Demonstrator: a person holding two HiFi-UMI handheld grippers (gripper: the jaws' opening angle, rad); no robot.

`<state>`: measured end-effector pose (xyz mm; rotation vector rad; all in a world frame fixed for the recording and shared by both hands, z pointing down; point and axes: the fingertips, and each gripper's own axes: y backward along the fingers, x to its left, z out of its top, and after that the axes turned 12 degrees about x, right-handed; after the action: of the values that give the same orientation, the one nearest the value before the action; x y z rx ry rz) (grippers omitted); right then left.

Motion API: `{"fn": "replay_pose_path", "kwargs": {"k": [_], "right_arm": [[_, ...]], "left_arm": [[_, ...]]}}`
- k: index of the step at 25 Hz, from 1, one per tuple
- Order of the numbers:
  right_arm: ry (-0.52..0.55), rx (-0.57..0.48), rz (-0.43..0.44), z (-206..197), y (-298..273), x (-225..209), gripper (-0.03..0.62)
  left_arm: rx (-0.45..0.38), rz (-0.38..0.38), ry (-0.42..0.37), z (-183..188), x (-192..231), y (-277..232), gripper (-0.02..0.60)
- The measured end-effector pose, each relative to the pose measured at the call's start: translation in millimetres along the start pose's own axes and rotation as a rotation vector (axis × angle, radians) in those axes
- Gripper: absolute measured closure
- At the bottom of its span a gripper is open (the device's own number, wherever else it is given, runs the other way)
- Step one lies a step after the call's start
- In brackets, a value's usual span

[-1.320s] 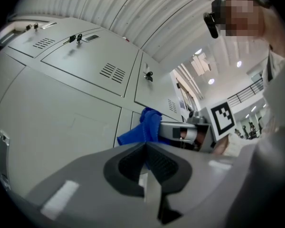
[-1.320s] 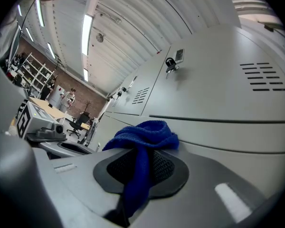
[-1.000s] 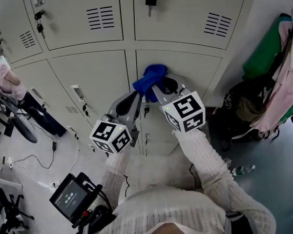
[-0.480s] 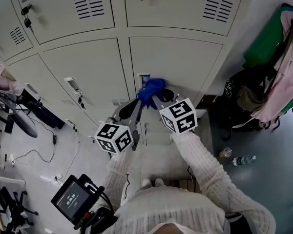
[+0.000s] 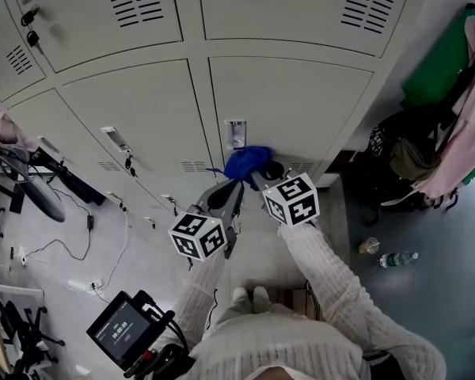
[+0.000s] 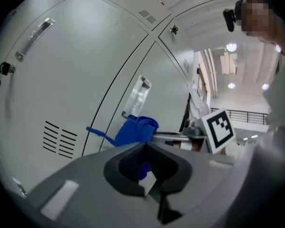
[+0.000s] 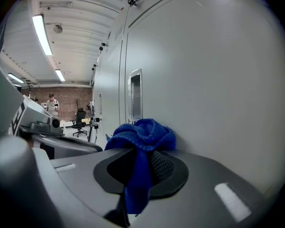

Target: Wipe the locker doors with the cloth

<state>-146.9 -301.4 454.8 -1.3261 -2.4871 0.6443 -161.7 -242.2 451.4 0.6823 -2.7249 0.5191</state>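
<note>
A bunched blue cloth point(image 5: 248, 163) is pressed against a pale grey locker door point(image 5: 301, 105), just below its label holder point(image 5: 236, 133). My right gripper point(image 5: 257, 169) is shut on the cloth, which bulges out past the jaws in the right gripper view point(image 7: 143, 131). My left gripper point(image 5: 230, 190) hangs beside it to the left, shut with nothing held, and is off the door. From the left gripper view the cloth point(image 6: 134, 129) and the right gripper's marker cube point(image 6: 219, 129) lie just ahead of the left gripper point(image 6: 145, 150).
Neighbouring locker doors have vents point(image 5: 140, 1) and keys hanging in locks point(image 5: 130, 164). Hanging clothes point(image 5: 451, 85) and a dark bag point(image 5: 400, 157) crowd the right side. A bottle point(image 5: 397, 257) lies on the floor. A screen device point(image 5: 123, 328) sits lower left, near cables point(image 5: 79, 248).
Both grippers have moved down the locker door, and the cloth has slid from above the label holder to just below it.
</note>
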Motion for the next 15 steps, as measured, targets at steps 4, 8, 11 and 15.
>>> {"fn": "replay_pose_path", "kwargs": {"k": [4,8,11,15], "right_arm": [[-0.032,0.059,0.027,-25,-15,0,0.54],[-0.053,0.131,0.05,-50,-33,5,0.54],[-0.078,0.151,0.053,-58,-40,6,0.539],[-0.123,0.155,0.049,-62,-46,6,0.539]], "left_arm": [[0.024,-0.004,0.018,-13,5,-7,0.581],[0.069,-0.005,0.023,-27,9,-11,0.581],[0.089,-0.002,0.017,-32,10,-11,0.581],[0.095,0.006,-0.004,-33,10,-7,0.581]]}}
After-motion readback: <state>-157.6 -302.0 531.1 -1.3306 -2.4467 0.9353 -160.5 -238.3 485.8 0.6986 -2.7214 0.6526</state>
